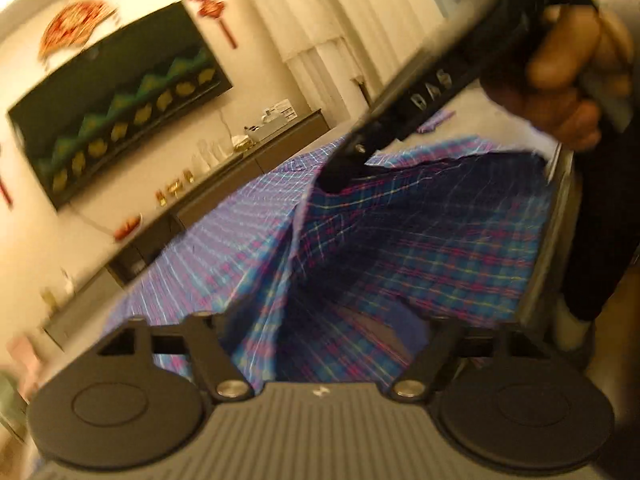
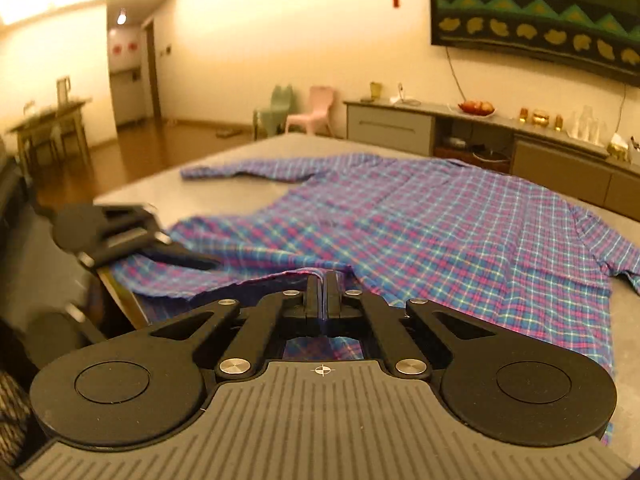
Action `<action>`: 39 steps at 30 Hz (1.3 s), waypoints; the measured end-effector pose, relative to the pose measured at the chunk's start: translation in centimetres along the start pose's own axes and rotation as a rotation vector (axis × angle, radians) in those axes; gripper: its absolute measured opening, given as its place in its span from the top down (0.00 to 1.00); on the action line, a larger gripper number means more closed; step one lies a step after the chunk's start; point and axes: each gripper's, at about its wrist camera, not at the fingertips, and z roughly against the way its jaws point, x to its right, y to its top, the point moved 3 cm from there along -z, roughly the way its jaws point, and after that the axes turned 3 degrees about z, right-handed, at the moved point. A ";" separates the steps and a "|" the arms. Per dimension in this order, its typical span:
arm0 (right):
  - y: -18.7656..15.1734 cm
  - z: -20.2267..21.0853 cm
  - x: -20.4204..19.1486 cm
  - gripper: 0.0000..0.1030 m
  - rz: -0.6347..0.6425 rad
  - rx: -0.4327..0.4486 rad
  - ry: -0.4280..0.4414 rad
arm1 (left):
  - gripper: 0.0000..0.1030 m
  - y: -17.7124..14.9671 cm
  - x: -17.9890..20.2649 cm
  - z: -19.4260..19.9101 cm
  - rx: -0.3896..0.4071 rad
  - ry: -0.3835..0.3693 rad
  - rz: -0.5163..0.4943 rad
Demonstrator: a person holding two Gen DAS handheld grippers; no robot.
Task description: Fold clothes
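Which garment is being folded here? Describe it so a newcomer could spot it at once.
Start at the grey table in front of the long sideboard. Spread across it lies the shirt, its near hem pinched in the right gripper, with the left gripper at the same edge. It is the only cloth there, checked in blue, purple and pink.

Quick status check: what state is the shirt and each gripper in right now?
Blue and pink plaid shirt: spread on the grey table, unfolded, near hem lifted.
Right black two-finger gripper: shut on the hem.
Left black two-finger gripper: tips on the hem, grip unclear.
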 end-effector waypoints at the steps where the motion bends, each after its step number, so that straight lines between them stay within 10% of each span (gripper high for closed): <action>1: 0.0 0.2 0.2 1.00 -0.002 0.006 -0.013 | 0.81 0.5 -0.5 -0.6 -0.004 0.013 0.006; 2: -0.1 0.4 0.4 1.00 -0.003 0.010 -0.028 | 0.97 1.1 -1.6 -0.8 -0.001 0.012 0.047; 8: -0.6 0.0 0.2 0.98 0.006 0.018 -0.093 | 0.99 4.4 -7.9 -2.0 0.019 0.000 0.286; 12: -1.5 1.3 -0.7 0.64 0.049 0.068 -0.172 | 0.99 5.6 -9.6 -2.4 0.030 0.010 0.360; 18: -6.7 1.3 -9.4 0.40 0.519 -0.031 0.050 | 0.99 6.0 -10.5 -0.8 0.060 -0.012 0.424; 22: -11.3 -2.0 -11.5 0.59 0.793 -0.242 -0.024 | 0.98 5.7 -9.8 -0.3 0.064 -0.022 0.411; 27: -9.9 -1.6 -10.4 1.00 0.685 -0.257 0.030 | 0.98 4.8 -8.9 0.0 0.062 -0.026 0.395; 39: -6.5 -1.7 -14.4 1.00 0.569 -0.079 0.104 | 0.97 4.7 -8.6 2.1 0.111 -0.042 0.398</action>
